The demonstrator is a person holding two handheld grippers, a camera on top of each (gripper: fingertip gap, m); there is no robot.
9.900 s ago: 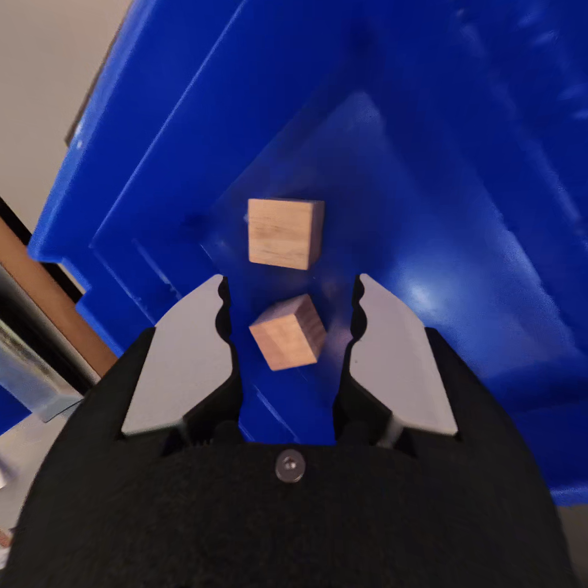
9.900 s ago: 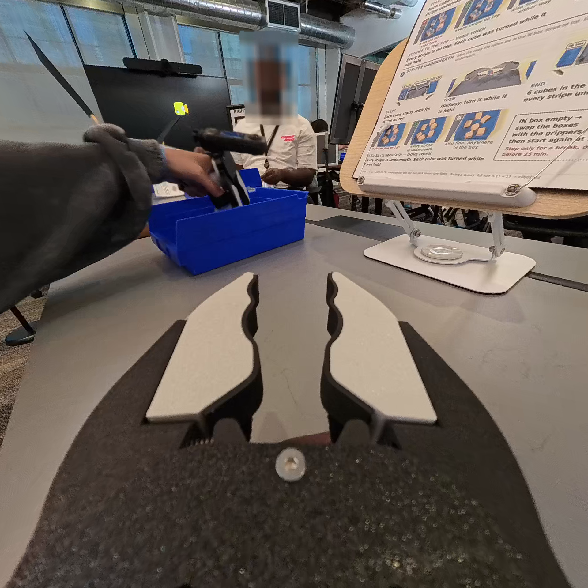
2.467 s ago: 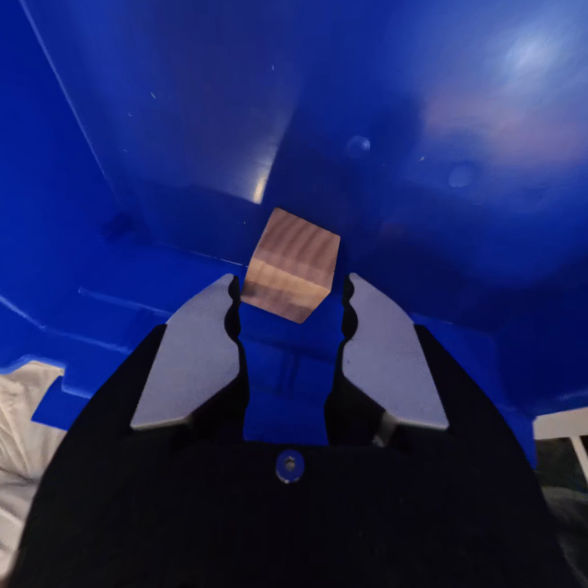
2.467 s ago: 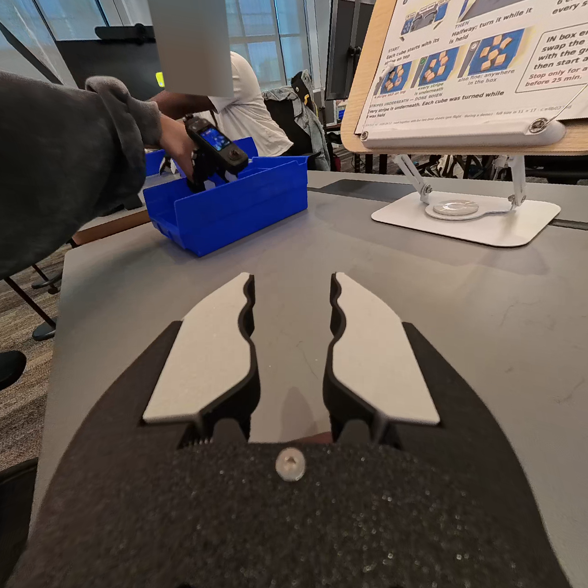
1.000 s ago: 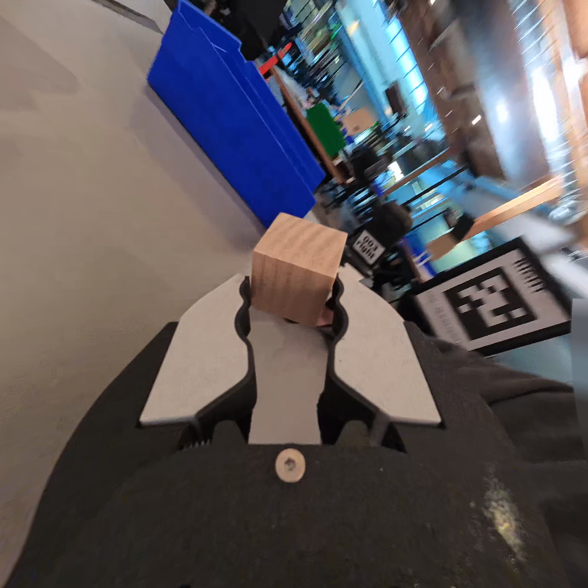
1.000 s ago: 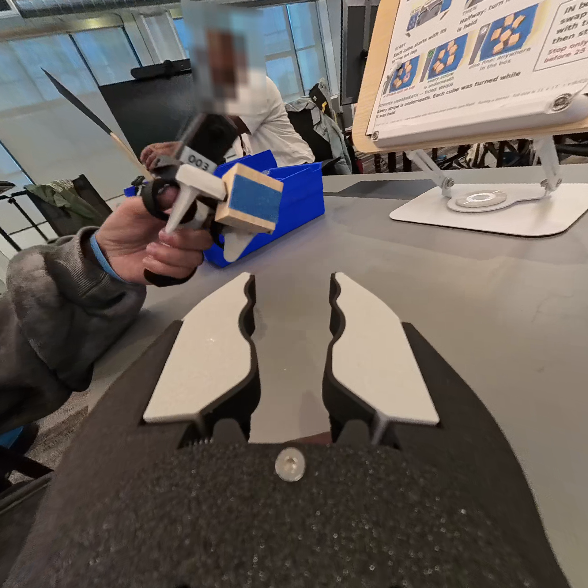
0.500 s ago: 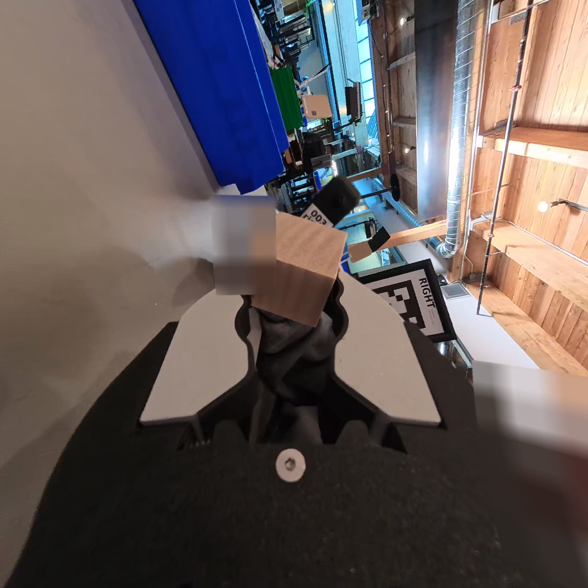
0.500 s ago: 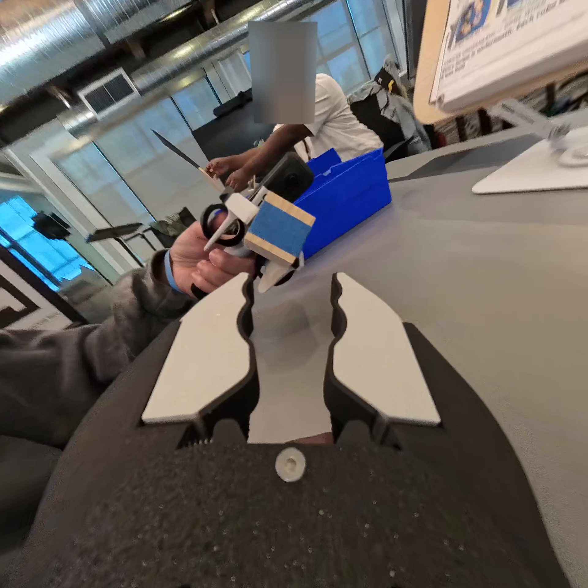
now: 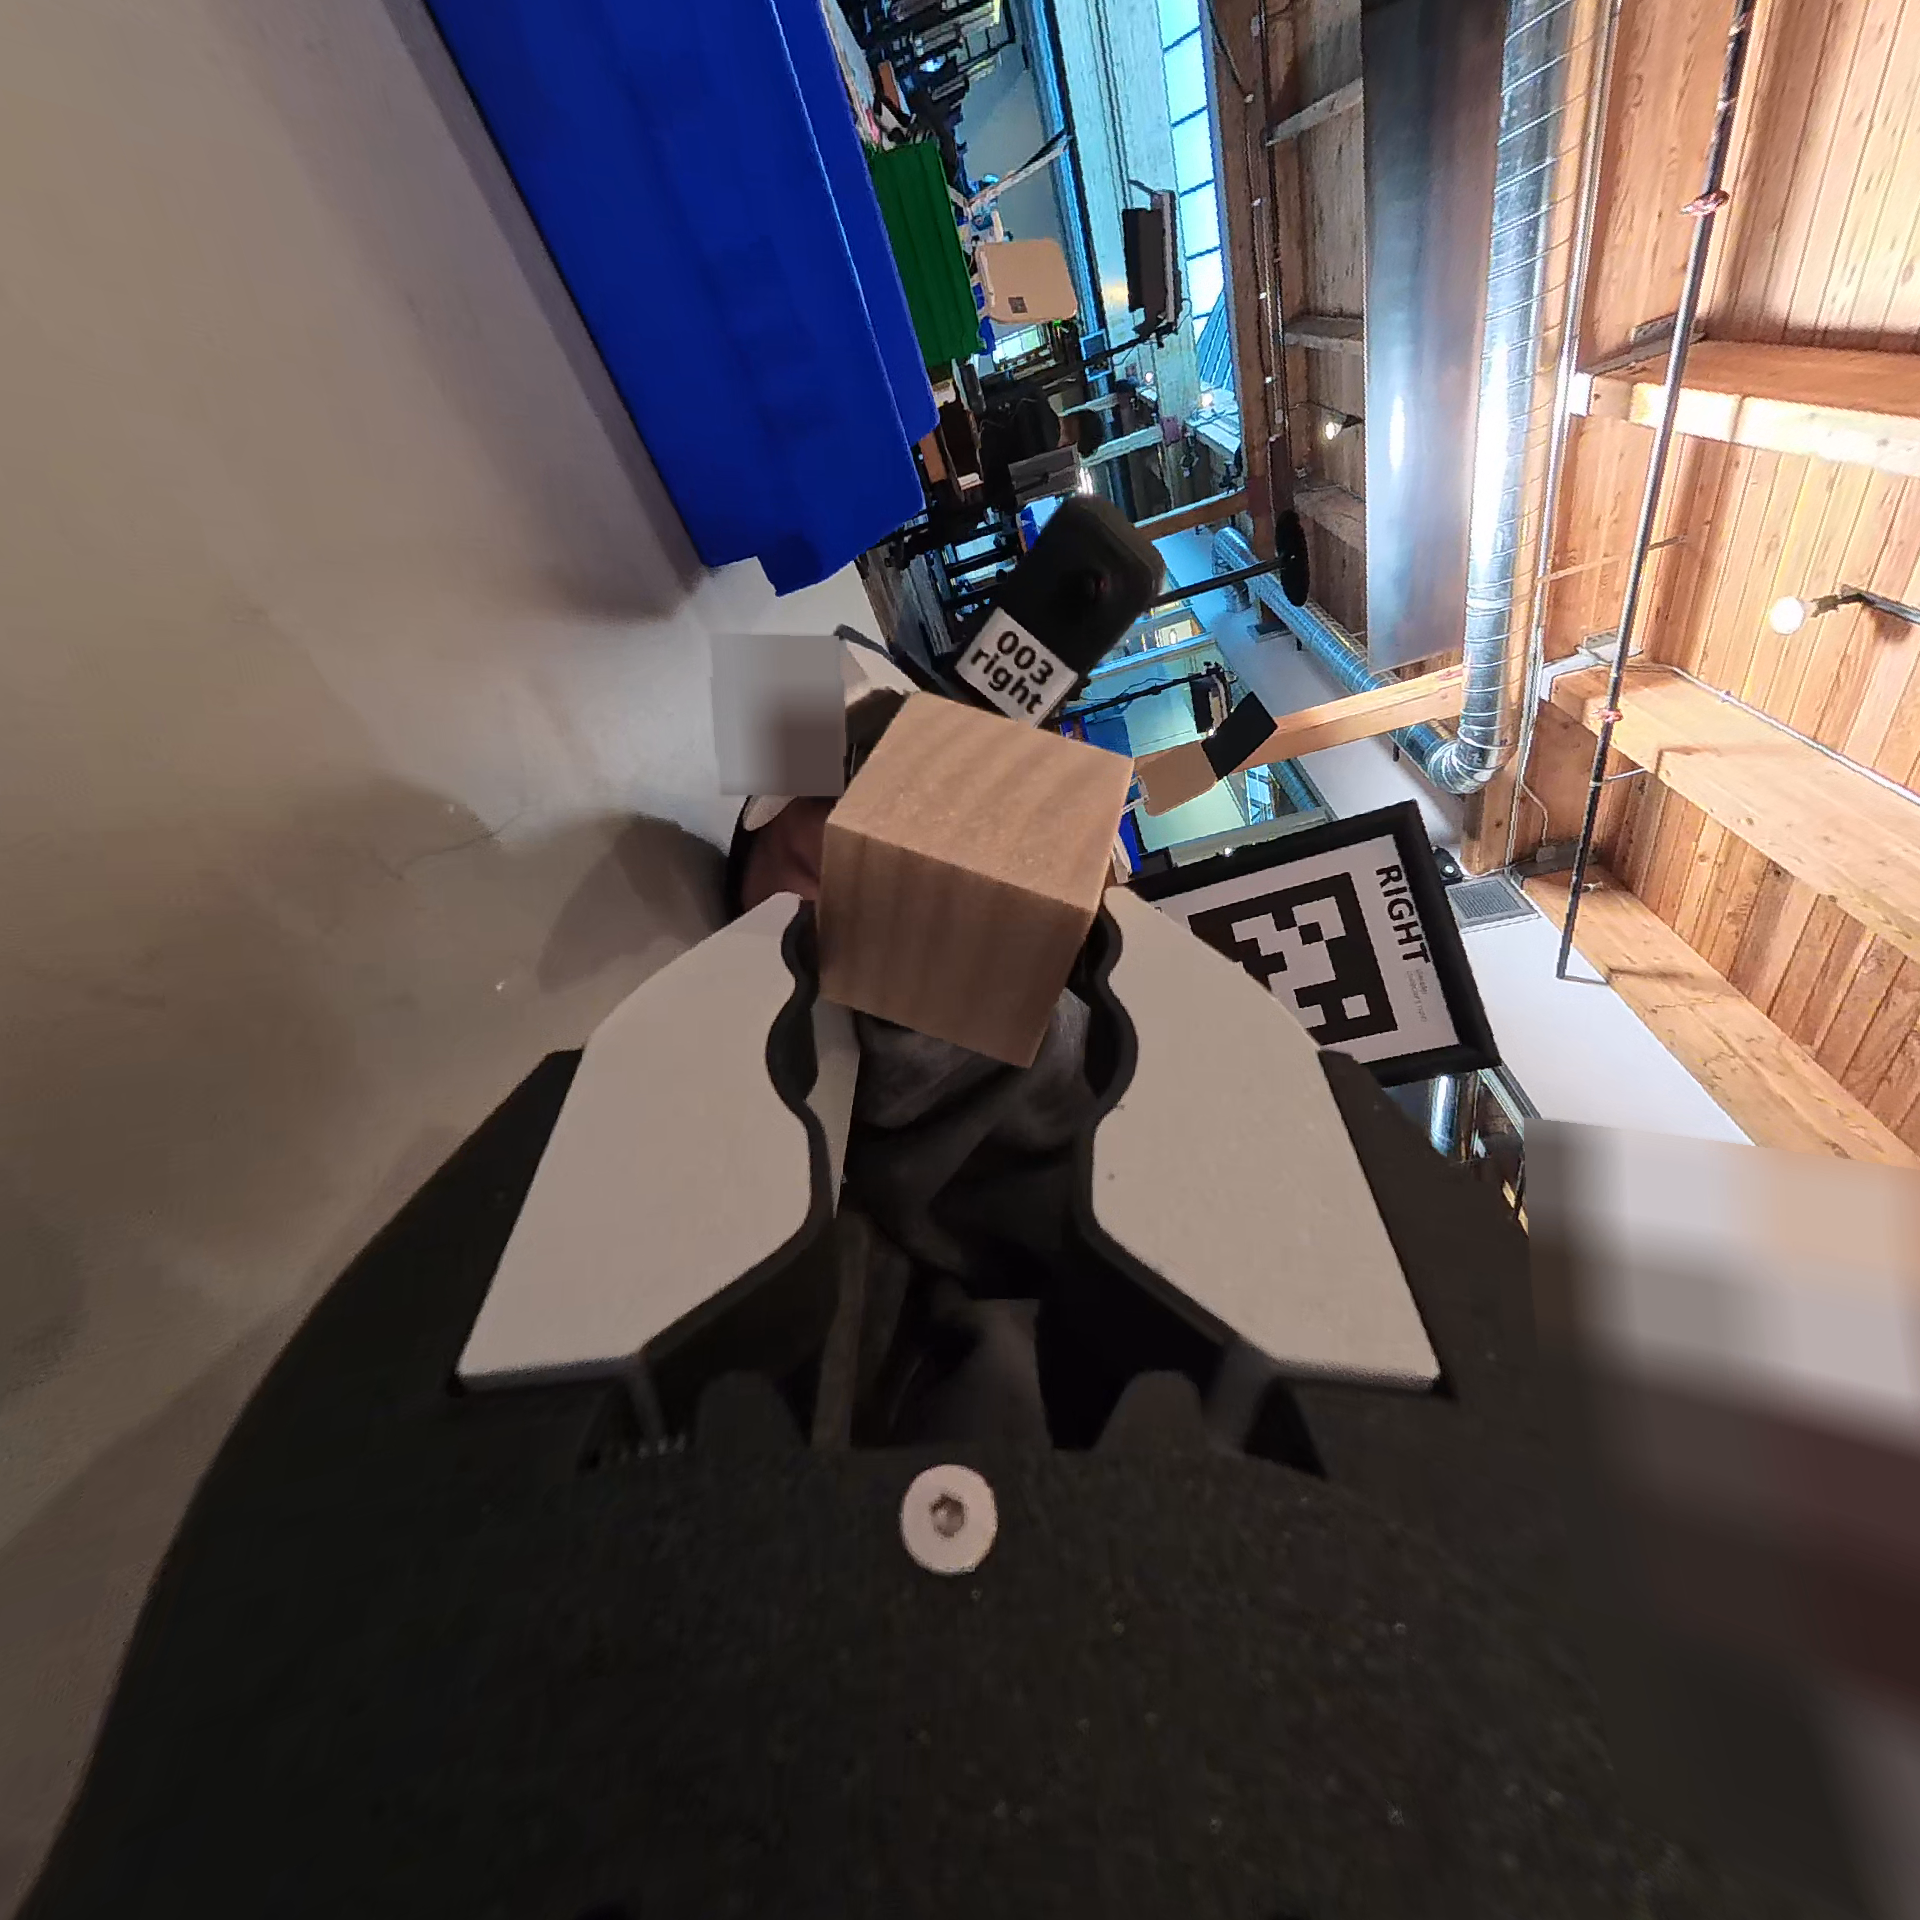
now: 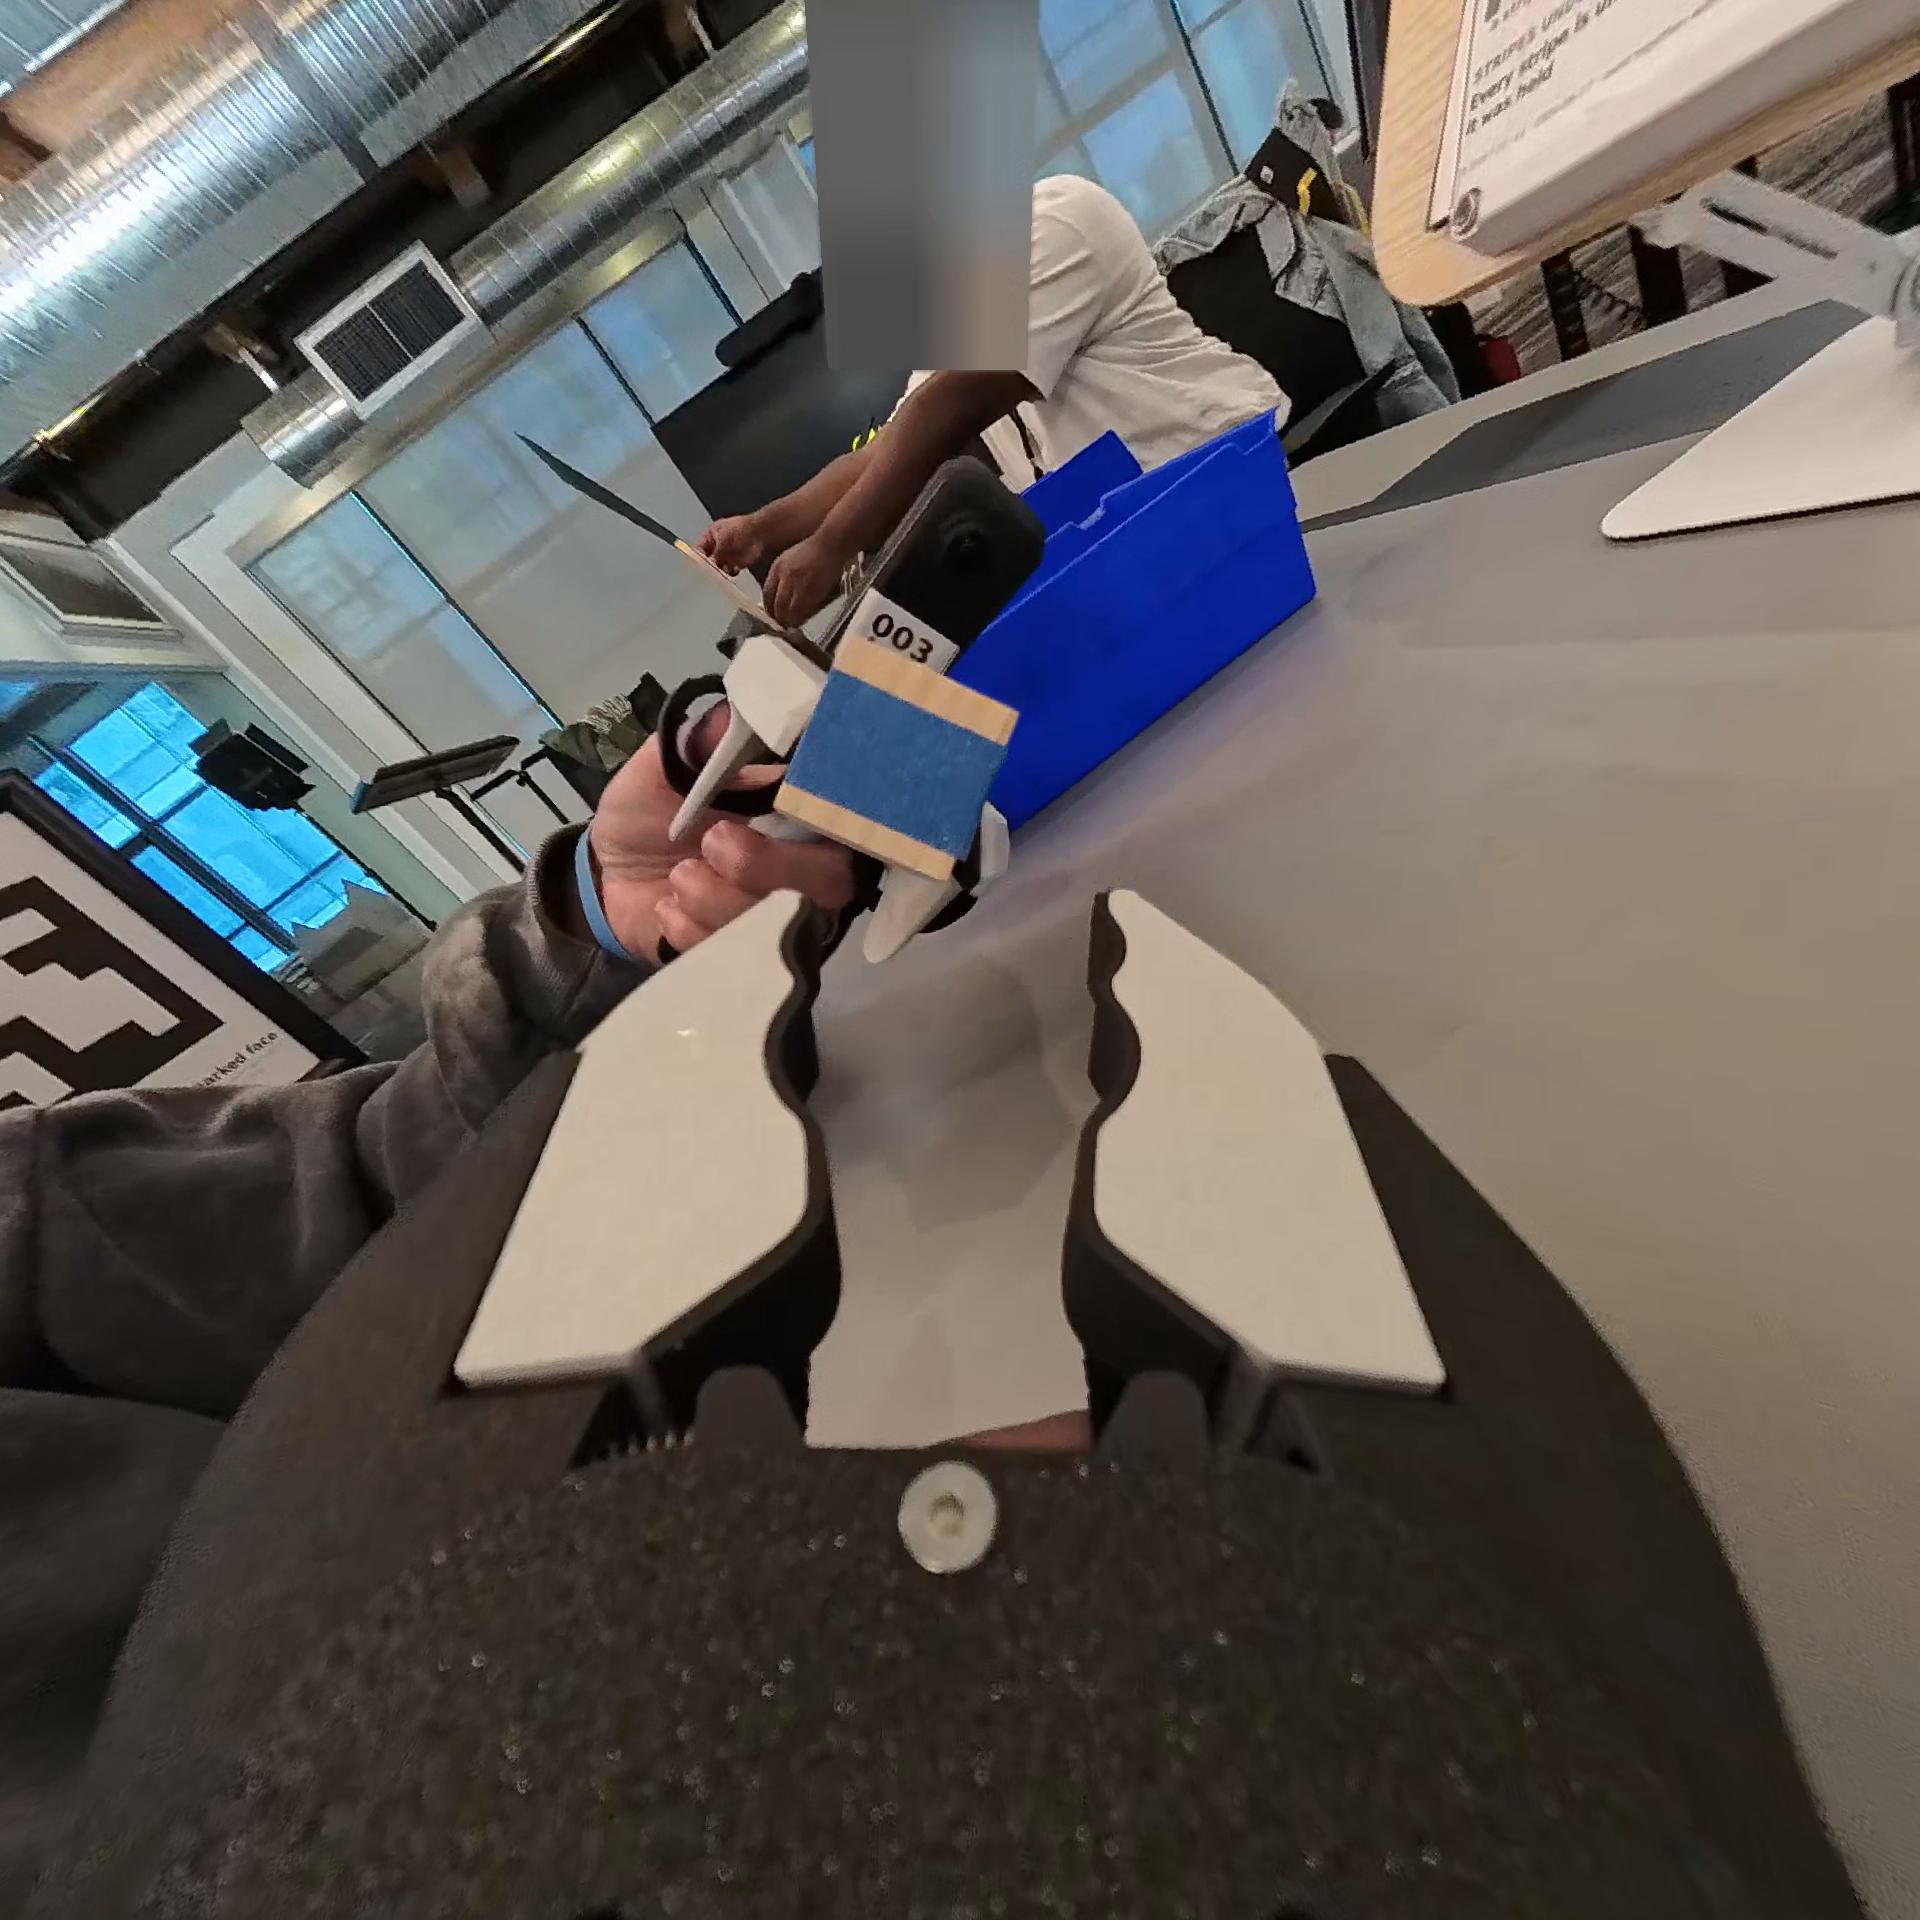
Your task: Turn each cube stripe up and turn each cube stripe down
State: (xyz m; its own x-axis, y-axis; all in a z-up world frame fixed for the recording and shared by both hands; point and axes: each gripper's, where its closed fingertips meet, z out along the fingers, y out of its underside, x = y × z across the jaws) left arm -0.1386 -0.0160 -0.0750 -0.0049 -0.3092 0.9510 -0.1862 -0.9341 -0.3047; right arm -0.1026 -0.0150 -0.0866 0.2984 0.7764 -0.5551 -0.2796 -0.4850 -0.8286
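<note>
Cube (image 9: 961, 873): one wooden item, pinched at the tips of the left gripper (image 9: 951, 940) above the grey table (image 10: 1558, 831), blue stripe facing the spread, empty right gripper (image 10: 951, 935); turn unfinished, return to blue bin (image 10: 1143, 613) pending.

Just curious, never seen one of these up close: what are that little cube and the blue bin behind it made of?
The cube looks like pale unfinished wood: grain lines show on its matt faces. One face carries a blue stripe, apparently matt tape or paint. The blue bin seems moulded plastic, smooth with a slight sheen. The left claw grips the cube.
</note>
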